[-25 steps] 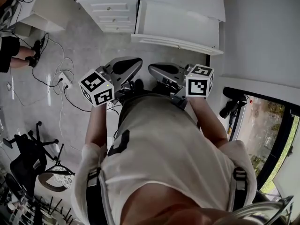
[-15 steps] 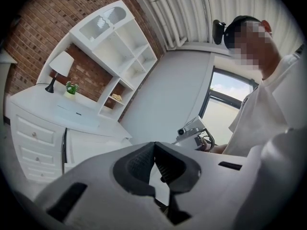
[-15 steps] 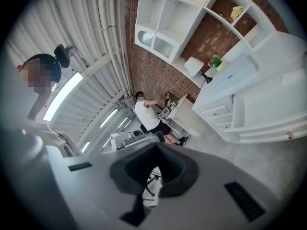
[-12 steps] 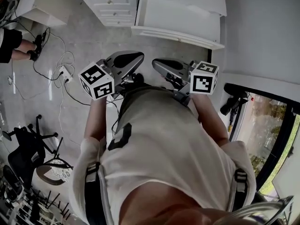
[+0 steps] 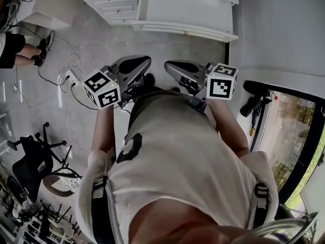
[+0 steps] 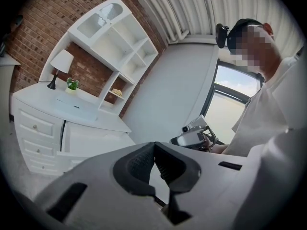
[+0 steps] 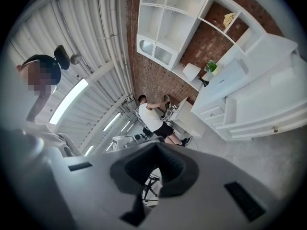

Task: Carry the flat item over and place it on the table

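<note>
No flat item shows in any view. In the head view I hold both grippers level in front of my chest, side by side. My left gripper (image 5: 146, 61) is shut with nothing between its jaws; its pads meet in the left gripper view (image 6: 154, 145). My right gripper (image 5: 168, 65) is likewise shut and empty, its pads touching in the right gripper view (image 7: 156, 145). A white cabinet with a desk-like top (image 5: 172, 6) stands ahead of both grippers, some way off. From the left gripper view, the right gripper's body (image 6: 194, 133) sits just beyond the jaws.
The cabinet carries a lamp (image 6: 61, 63), a small plant (image 6: 72, 84) and open shelves (image 6: 120, 47). Cables and a power strip (image 5: 68, 78) lie on the floor at left. An office chair (image 5: 33, 161) stands lower left. Another person (image 7: 153, 116) works at a desk. A glass door (image 5: 292, 136) is at right.
The cabinet has slid toward the top left of the head view as I turn and walk. Both grippers have stayed shut and empty, side by side before my chest.
</note>
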`<state>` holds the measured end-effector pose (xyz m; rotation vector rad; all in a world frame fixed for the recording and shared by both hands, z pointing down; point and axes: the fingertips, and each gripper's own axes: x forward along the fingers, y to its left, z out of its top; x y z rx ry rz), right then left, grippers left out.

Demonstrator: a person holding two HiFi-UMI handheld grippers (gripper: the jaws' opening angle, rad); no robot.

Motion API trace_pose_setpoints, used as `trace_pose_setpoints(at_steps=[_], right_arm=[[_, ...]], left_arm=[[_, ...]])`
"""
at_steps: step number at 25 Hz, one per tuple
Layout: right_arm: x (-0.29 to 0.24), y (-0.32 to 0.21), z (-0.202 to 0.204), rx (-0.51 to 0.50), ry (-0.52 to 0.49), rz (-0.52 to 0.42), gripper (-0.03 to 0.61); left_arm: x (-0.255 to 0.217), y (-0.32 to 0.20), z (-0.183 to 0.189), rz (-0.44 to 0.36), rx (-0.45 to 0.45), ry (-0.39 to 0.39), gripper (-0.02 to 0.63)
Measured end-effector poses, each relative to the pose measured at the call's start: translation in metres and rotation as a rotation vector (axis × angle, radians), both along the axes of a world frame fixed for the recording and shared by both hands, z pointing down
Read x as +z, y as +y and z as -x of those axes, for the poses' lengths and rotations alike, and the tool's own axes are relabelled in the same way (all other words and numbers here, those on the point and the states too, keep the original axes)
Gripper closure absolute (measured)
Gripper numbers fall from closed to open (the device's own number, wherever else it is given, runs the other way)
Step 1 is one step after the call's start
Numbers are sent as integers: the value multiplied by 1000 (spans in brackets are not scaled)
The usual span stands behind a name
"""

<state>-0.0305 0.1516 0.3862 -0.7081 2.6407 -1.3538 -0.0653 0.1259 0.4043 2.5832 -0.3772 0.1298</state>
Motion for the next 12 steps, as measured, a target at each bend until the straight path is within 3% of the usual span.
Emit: trace_pose_setpoints(at_steps=[12], right_arm=[[9,25,-16,-17,-47,31,568]], left_arm=[[8,29,-29,6,21,-48,594]])
